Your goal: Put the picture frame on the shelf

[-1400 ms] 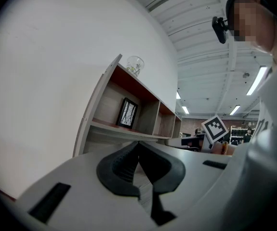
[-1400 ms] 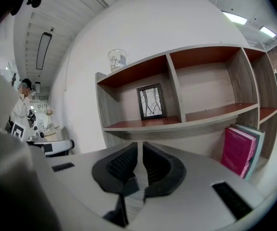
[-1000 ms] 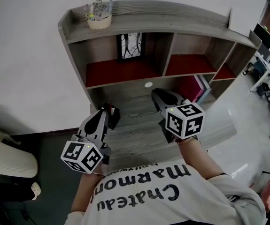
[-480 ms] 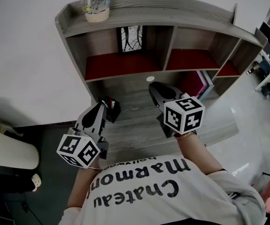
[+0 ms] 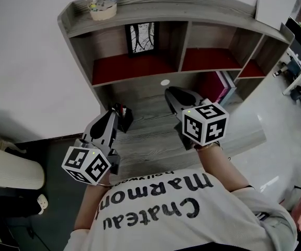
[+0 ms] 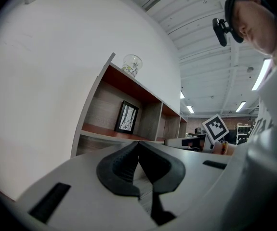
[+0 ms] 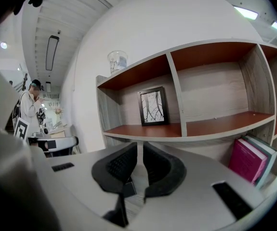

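The black picture frame (image 5: 141,38) with a bare-branch print stands upright at the back of the shelf's left red compartment (image 5: 124,68). It also shows in the left gripper view (image 6: 126,117) and the right gripper view (image 7: 152,106). My left gripper (image 5: 111,115) hovers over the grey desk below the shelf, well short of the frame, jaws shut and empty (image 6: 138,146). My right gripper (image 5: 170,92) hangs beside it to the right, also under the shelf, with its pads closed to a sliver and nothing between them (image 7: 139,149).
A clear cup (image 5: 102,6) with small items stands on the shelf's top board. A small black holder (image 5: 123,116) sits on the desk by the left gripper. Pink books (image 5: 219,94) lean under the right compartments. A white wall is to the left; a person stands far left (image 7: 31,105).
The head view has drifted a little, so the shelf sits slightly lower and further left. Both grippers stay shut in much the same place. The frame has not moved.
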Tool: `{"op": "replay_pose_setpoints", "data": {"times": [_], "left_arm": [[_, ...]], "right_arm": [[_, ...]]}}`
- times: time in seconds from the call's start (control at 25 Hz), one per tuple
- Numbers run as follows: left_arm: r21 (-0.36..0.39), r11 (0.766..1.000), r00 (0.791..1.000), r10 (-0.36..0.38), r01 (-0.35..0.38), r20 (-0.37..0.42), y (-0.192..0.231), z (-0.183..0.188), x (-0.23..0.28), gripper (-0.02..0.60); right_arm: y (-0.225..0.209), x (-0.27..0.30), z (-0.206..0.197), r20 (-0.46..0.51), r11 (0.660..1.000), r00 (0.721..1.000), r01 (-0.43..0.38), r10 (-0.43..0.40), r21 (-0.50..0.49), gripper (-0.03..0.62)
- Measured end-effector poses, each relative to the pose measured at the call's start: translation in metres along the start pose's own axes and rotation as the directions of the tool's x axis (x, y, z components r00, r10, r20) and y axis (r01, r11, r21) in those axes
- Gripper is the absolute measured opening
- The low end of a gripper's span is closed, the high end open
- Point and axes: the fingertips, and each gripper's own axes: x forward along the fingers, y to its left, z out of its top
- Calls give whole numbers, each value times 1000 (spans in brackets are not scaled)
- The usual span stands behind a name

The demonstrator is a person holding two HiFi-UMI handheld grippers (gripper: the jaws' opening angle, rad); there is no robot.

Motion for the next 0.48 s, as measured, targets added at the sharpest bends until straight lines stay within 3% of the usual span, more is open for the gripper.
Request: {"op": "replay_pose_setpoints", "data": {"times": [0.48], "left_arm": [[-7,1000,1000,-16,16,-6,-5,-4,-2,17]], "right_arm": [[-2,-10,-6,-15,1000,1000,28,-28,-1,32]]}}
